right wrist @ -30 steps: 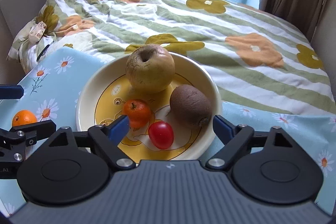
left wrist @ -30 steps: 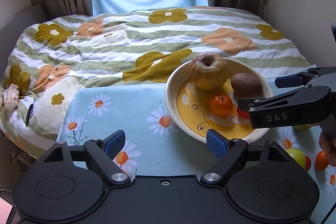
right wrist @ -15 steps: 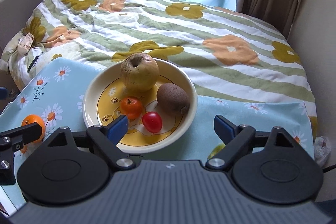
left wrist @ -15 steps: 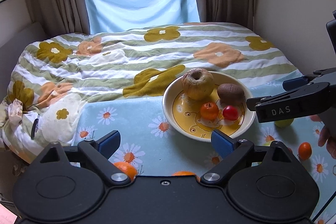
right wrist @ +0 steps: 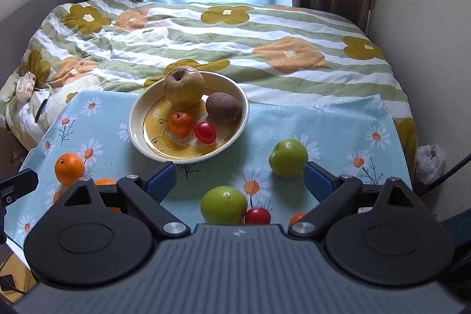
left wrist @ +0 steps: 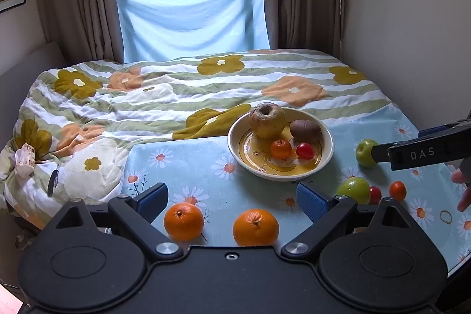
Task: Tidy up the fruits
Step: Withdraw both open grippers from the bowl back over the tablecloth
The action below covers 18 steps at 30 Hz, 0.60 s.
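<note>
My left claw [left wrist: 232, 197] gaped wide and empty, two oranges [left wrist: 255, 227] just below its tips. My right claw [right wrist: 240, 177] stood equally spread, holding nothing; the fruit bowl [right wrist: 138, 137] lay ahead, green apples [right wrist: 223, 205] nearer.

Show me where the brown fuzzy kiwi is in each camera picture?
Left wrist view: the kiwi lies in the bowl, right of centre in the picture, beside the big yellowish apple.
Right wrist view: the kiwi is just left of centre, on the right side of the bowl.
Shared landmark: the red cherry tomato just in front of the kiwi.
</note>
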{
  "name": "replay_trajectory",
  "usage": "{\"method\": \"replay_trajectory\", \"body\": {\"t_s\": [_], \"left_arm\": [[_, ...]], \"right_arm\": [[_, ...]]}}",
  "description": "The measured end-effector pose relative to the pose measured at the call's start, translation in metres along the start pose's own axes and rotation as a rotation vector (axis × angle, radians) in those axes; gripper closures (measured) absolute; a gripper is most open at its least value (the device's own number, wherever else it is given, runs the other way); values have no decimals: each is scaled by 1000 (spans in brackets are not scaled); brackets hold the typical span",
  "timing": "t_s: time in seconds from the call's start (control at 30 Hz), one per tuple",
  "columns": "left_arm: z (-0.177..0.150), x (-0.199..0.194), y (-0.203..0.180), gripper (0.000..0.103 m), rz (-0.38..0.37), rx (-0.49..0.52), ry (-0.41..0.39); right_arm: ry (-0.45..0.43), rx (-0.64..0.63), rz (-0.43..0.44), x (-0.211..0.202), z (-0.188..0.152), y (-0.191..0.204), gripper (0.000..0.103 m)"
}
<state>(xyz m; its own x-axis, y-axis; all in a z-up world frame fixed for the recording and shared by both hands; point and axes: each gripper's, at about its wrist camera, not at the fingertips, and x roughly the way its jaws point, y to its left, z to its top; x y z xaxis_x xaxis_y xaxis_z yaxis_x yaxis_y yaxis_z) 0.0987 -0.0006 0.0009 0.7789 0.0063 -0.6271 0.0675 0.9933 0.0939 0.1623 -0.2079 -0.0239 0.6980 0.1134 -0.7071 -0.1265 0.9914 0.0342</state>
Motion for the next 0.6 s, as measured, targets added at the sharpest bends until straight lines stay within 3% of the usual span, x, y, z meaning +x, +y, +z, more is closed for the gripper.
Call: {"method": "replay_trajectory", "body": {"t_s": [0.33, 0.6], "left_arm": [[-21, -6, 0, 7, -84, 16, 5], [-33, 3, -17, 7, -25, -28, 28]], "right_arm": [[13, 35, -16, -21, -43, -5, 0], [27, 8, 30, -9, -59, -29, 0]]}}
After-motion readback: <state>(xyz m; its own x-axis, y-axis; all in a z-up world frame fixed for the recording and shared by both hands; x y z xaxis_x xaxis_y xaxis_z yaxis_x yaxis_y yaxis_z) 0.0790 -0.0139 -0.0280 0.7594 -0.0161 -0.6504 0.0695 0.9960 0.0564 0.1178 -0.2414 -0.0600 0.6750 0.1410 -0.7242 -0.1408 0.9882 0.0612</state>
